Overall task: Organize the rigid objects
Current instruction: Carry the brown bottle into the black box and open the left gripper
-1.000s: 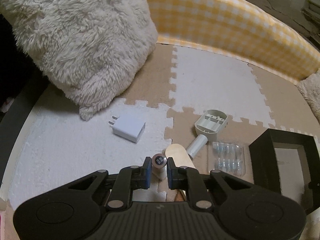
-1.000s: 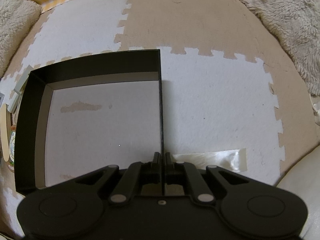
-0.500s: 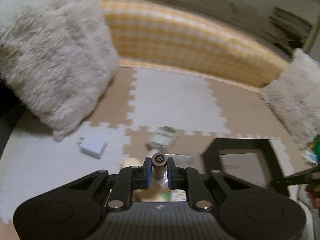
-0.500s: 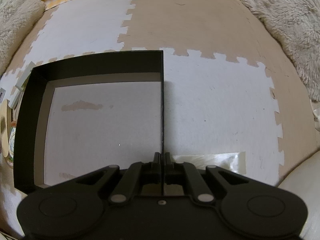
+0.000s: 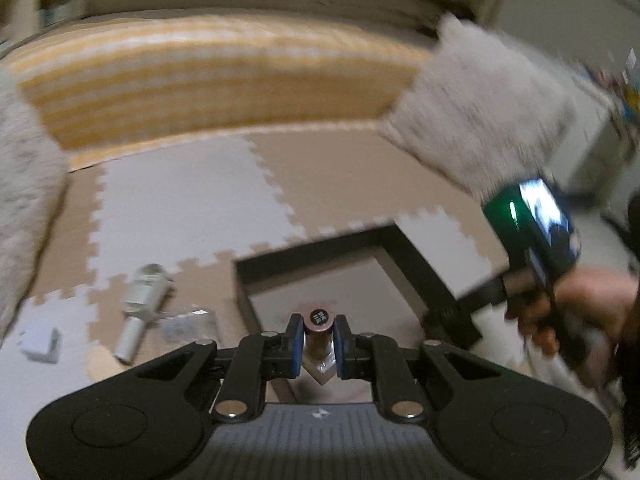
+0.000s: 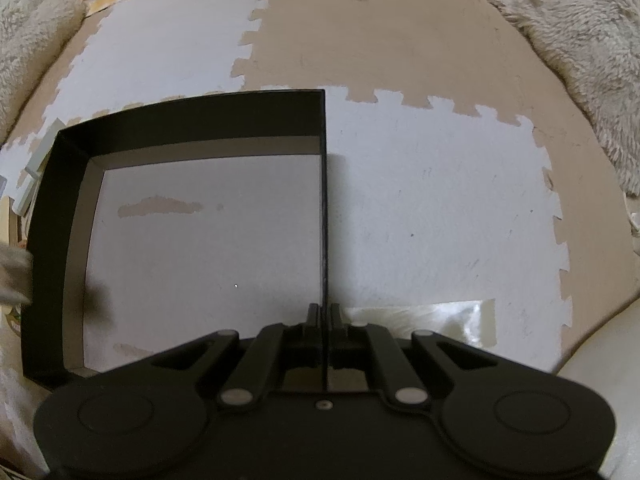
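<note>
Left wrist view — left tongs [image 5: 317,345] now carry small cylinder [image 5: 318,330] over black box [image 5: 416,264].

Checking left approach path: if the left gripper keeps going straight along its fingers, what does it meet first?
Likely the black box: the left gripper, shut on a small bottle, points into its open interior. Depth is unclear through blur.

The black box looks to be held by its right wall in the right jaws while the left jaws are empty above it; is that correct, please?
Not quite: the left gripper is not empty. The left wrist view shows its jaws shut on a small cylindrical bottle over the black box. The right gripper does clamp the box's right wall, as the right wrist view shows.
</note>
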The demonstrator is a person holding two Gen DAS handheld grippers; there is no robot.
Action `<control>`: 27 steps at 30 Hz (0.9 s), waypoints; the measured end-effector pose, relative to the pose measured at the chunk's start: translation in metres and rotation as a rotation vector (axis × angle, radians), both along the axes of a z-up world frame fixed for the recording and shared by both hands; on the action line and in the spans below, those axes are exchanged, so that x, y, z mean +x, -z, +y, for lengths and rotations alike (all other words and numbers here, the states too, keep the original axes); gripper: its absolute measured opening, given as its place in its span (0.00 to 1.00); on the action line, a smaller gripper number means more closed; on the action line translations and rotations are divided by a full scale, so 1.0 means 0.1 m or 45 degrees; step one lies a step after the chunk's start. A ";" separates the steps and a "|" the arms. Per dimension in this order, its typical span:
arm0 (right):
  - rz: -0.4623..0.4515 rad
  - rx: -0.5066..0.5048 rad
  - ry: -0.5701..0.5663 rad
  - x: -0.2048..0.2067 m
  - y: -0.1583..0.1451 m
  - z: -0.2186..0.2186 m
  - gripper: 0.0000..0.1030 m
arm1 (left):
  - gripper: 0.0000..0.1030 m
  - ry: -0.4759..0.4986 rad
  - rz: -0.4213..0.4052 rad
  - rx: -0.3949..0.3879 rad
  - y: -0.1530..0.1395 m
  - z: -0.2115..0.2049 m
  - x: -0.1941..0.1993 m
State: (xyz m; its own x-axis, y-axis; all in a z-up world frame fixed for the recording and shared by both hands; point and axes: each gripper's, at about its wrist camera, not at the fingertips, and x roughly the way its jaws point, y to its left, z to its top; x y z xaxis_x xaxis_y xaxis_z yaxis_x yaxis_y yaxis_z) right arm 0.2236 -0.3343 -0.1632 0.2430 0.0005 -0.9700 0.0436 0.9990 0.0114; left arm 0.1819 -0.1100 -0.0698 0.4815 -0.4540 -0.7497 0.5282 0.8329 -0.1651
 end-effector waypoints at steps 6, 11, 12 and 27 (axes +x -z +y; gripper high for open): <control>0.011 0.000 0.007 0.00 0.04 0.00 0.04 | 0.15 0.113 0.016 0.170 0.27 -0.21 -0.02; 0.017 -0.006 0.002 0.01 0.06 0.00 0.04 | 0.15 0.182 0.001 0.270 0.37 -0.19 -0.04; 0.019 -0.008 0.002 0.01 0.06 0.01 0.04 | 0.15 0.185 0.007 0.271 0.38 -0.18 -0.03; 0.002 -0.021 -0.004 -0.02 0.06 0.03 0.04 | 0.38 0.178 0.035 0.220 0.35 -0.15 -0.07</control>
